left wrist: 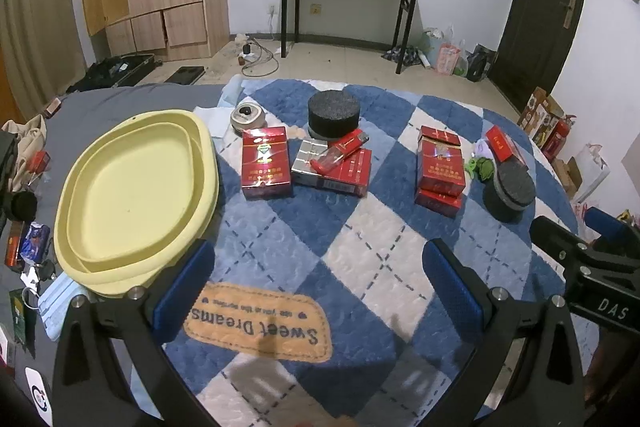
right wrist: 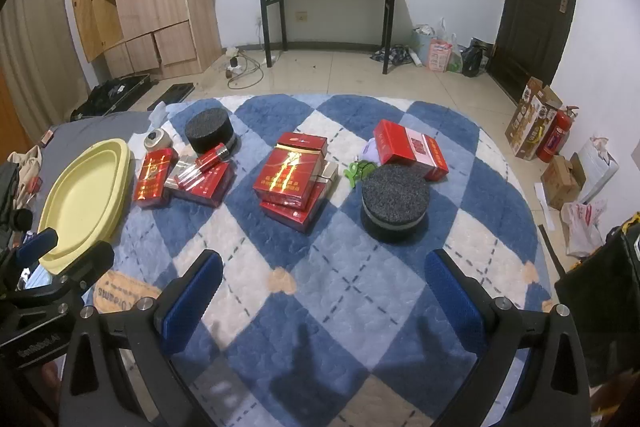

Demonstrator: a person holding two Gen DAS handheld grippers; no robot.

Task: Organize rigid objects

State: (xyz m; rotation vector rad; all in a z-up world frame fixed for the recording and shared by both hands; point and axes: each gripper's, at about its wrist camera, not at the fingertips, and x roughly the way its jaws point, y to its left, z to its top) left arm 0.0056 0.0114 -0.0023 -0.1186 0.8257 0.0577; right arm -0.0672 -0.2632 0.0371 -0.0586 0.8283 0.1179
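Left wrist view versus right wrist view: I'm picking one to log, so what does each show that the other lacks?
Only the left wrist view shows the full "Sweet Dreams" label, the keys and the right claw's body at its right edge.

Only the right wrist view shows the fire extinguisher whole and the left claw's body at its left edge.

Both share the yellow tray, red packs, two black foam discs, checked quilt, and open claws: left, right.

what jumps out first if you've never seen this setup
Red boxes stacked mid-quilt catch the eye against the blue-and-white diamond quilt. A big pale yellow tray sits empty at the left edge, and two black foam discs stand among the boxes. Both hand-held grippers, left and right, hover open, holding nothing.
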